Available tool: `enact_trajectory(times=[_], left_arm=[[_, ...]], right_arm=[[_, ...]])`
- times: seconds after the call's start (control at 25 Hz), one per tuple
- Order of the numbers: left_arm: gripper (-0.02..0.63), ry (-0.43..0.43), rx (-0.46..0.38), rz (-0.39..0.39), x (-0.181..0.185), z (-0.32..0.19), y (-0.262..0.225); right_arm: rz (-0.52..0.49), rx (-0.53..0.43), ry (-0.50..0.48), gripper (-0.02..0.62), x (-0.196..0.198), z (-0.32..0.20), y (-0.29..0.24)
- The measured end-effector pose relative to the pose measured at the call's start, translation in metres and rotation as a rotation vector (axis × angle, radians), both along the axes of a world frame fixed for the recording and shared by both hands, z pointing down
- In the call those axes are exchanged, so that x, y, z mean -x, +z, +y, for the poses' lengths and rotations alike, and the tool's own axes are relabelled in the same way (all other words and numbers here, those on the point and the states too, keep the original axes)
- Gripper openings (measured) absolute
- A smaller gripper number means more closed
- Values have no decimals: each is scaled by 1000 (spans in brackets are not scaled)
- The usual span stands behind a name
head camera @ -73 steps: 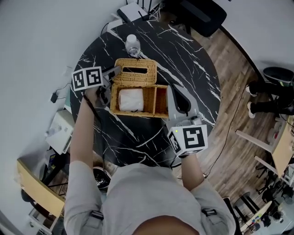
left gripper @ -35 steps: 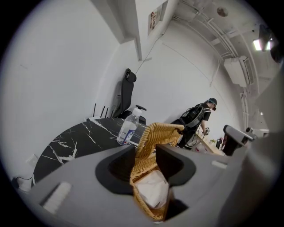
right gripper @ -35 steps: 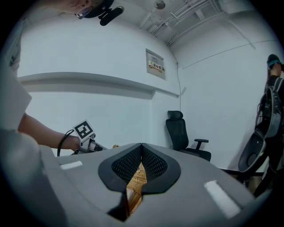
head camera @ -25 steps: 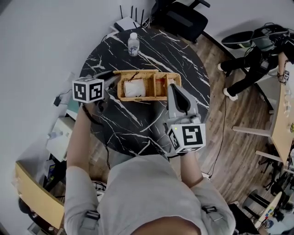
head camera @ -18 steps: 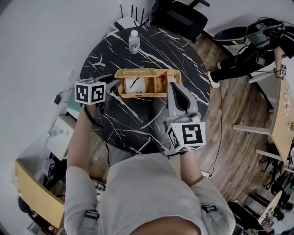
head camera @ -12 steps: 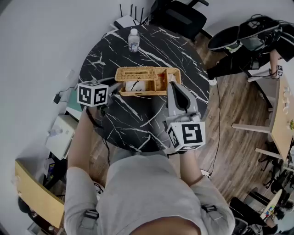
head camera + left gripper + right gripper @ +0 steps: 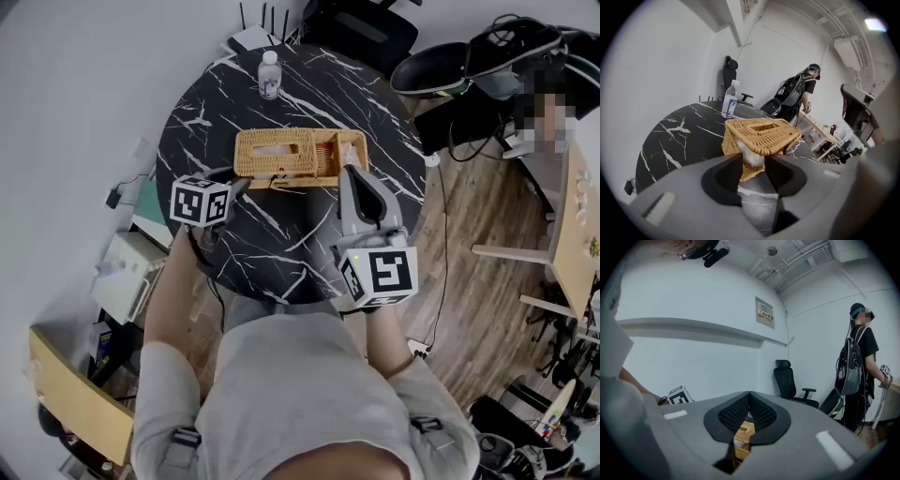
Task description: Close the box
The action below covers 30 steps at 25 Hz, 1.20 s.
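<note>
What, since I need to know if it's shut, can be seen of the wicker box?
The box is tan woven wicker, oblong, lying on the black marble table. Its lid, with a slot, lies over the larger part, not fully down at one end, where white tissue shows beneath. The smaller compartment looks uncovered.

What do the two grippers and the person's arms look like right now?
The left gripper and right gripper are grey shells with black jaw pads. Each carries a white cube with black square markers; the right cube shows a small green light. The person wears a light grey short-sleeved shirt.
</note>
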State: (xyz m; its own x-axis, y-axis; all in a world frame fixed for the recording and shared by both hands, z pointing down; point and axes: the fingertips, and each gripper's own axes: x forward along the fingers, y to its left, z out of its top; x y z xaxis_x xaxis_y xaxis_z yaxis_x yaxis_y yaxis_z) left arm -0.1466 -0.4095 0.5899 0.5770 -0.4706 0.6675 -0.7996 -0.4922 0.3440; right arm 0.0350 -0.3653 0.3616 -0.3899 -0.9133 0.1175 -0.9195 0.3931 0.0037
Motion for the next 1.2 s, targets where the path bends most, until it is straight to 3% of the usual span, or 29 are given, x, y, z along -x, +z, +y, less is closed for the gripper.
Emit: enact_trajectory(times=[0.56, 1.2], left_arm=[[201, -82, -37, -32, 3, 10, 11], [201, -97, -57, -46, 14, 23, 15]], right_arm=[[8, 10, 13, 4, 0, 11, 1], [12, 11, 50, 5, 10, 33, 5]])
